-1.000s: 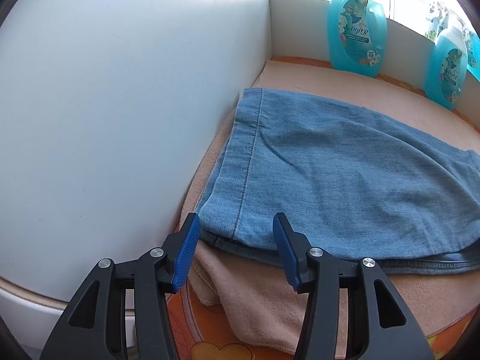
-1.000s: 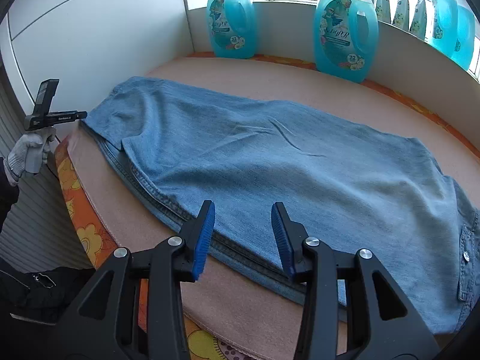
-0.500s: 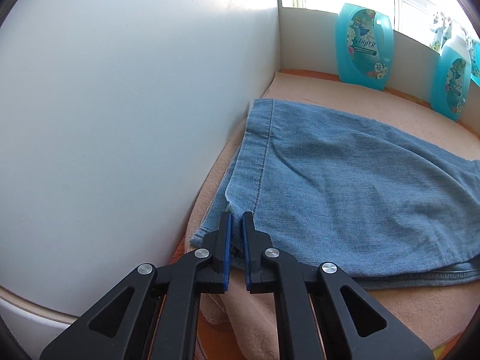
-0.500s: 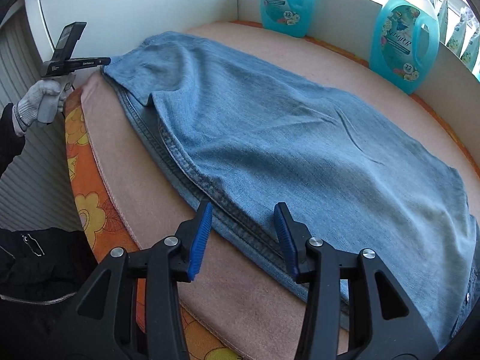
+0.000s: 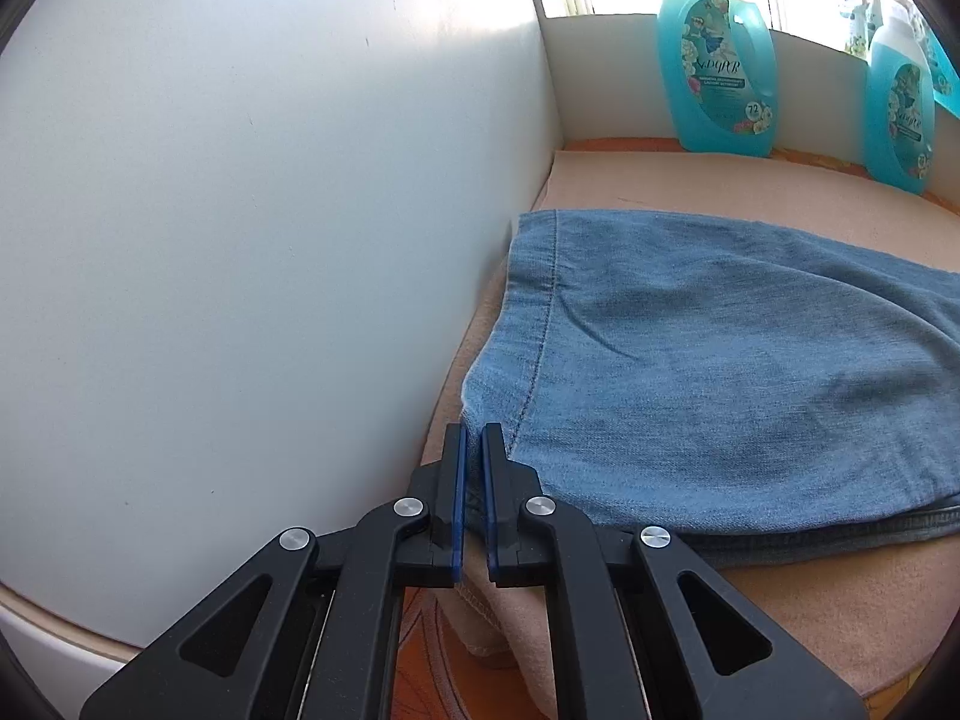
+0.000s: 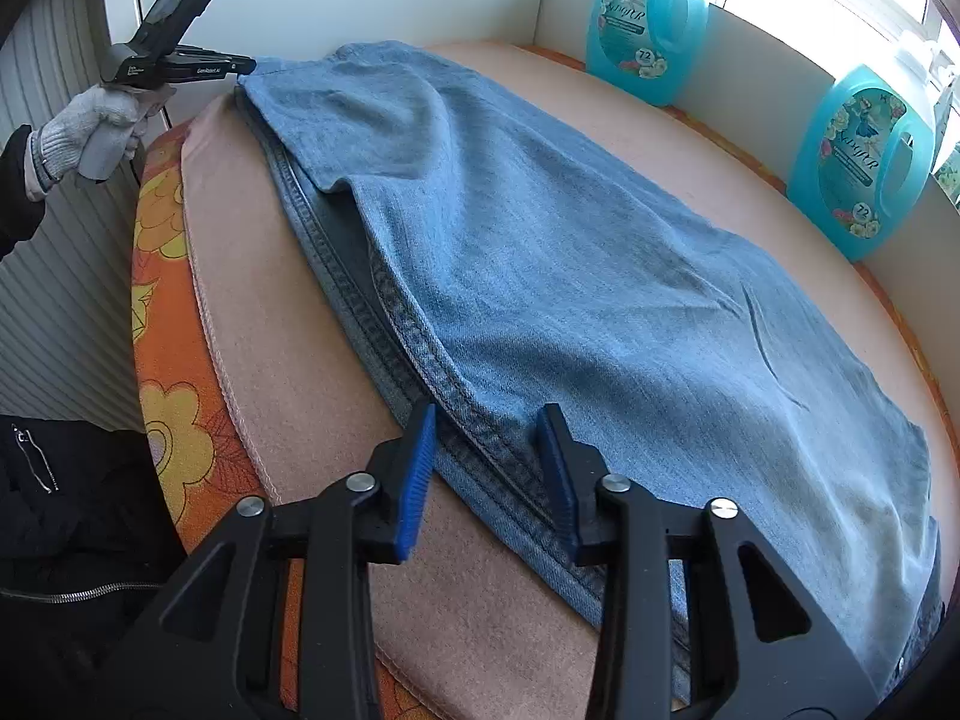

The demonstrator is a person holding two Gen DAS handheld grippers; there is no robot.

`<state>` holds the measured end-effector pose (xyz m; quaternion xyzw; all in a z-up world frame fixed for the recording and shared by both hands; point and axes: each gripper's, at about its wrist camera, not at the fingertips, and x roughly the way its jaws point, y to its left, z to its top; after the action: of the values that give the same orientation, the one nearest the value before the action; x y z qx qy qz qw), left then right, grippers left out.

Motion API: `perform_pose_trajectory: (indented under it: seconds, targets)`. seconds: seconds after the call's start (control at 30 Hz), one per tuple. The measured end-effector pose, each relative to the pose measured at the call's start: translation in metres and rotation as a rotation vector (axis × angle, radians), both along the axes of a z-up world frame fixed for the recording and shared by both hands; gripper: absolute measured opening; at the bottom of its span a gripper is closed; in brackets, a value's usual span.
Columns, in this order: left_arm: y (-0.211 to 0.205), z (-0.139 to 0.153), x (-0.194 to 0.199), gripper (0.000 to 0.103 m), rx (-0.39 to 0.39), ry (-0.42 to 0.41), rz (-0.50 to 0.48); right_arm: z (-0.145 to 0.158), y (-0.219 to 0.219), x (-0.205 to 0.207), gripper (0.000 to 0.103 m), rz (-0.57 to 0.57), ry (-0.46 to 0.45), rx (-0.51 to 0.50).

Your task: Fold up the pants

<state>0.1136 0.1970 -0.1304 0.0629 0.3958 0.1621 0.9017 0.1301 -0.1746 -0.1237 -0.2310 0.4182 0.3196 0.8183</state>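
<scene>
The blue denim pants (image 6: 570,276) lay flat and lengthwise on a peach blanket (image 6: 288,372) that covered the work surface, with an orange flowered cloth (image 6: 162,276) showing under the blanket's near edge. The leg hems lay at the surface's left end, close to the white side panel (image 5: 240,240); the waist end reached toward the right end, where a metal button (image 6: 903,665) showed at the picture's border. One leg lay on top of the other, and the thick side seam (image 6: 384,312) ran along the pants' near edge.

The left gripper (image 5: 472,504) was pinched nearly closed on the near corner of the leg hem (image 5: 480,384), its blue pads (image 5: 459,510) set tight with denim between them. In the right wrist view the same gripper (image 6: 243,66) met the hem at the far left corner of the pants, carried by a hand in a grey knitted glove (image 6: 90,126).

The right gripper (image 6: 489,474) stood wide apart, its fingers straddling the side seam at the pants' near edge, roughly midway along the garment; whether its pads touched the denim I could not tell.

Two turquoise detergent bottles (image 6: 645,18) (image 6: 864,162) stood along the back edge of the surface against the low white wall under the window, well apart from the pants.
</scene>
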Motion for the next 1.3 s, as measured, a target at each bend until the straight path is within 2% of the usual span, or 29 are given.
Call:
perform_pose_trajectory:
  seconds: [0.1, 0.27, 0.47, 0.57, 0.63, 0.7, 0.77, 0.87, 1.07, 1.1, 1.13, 1.2, 1.3]
  targets:
    - [0.002, 0.0, 0.0, 0.004, -0.013, -0.006, 0.007, 0.005, -0.002, 0.0, 0.006, -0.003, -0.035, -0.013]
    - [0.002, 0.009, -0.004, 0.004, 0.035, -0.026, 0.013, 0.03, -0.009, -0.009, 0.003, 0.016, -0.074, 0.022]
    - [0.001, -0.002, 0.001, 0.004, 0.073, 0.027, 0.007, 0.0, 0.002, -0.016, 0.003, 0.038, -0.008, -0.054]
    - [0.0, -0.001, 0.002, 0.004, 0.082, 0.028, 0.002, 0.007, -0.002, -0.014, 0.004, -0.001, -0.003, -0.015]
    - [0.002, 0.004, 0.003, 0.004, 0.072, 0.023, 0.002, 0.014, -0.001, -0.015, 0.018, 0.004, -0.032, 0.018]
    - [0.003, 0.007, 0.004, 0.004, 0.065, 0.017, 0.003, 0.019, 0.007, -0.017, 0.023, 0.039, -0.035, 0.052]
    - [0.001, 0.008, 0.006, 0.004, 0.074, 0.015, -0.001, 0.021, 0.023, -0.02, 0.023, 0.09, -0.044, 0.071]
    - [-0.002, 0.008, 0.007, 0.004, 0.084, 0.016, -0.005, 0.018, 0.048, -0.022, 0.023, 0.159, -0.079, 0.036]
    - [0.0, 0.009, 0.008, 0.004, 0.078, 0.012, -0.005, 0.005, 0.075, -0.008, 0.023, 0.202, -0.085, -0.029]
    - [0.0, 0.01, 0.009, 0.004, 0.081, 0.012, -0.006, 0.002, 0.077, -0.007, 0.022, 0.203, -0.081, -0.045]
    - [0.0, 0.01, 0.009, 0.004, 0.084, 0.013, -0.008, 0.001, 0.077, -0.005, 0.011, 0.2, -0.079, -0.046]
    - [0.0, 0.01, 0.01, 0.004, 0.09, 0.012, -0.01, 0.003, 0.073, 0.001, 0.004, 0.182, -0.071, -0.035]
    - [0.003, 0.013, 0.01, 0.004, 0.094, 0.006, -0.007, 0.023, 0.06, 0.003, 0.003, 0.17, -0.032, 0.063]
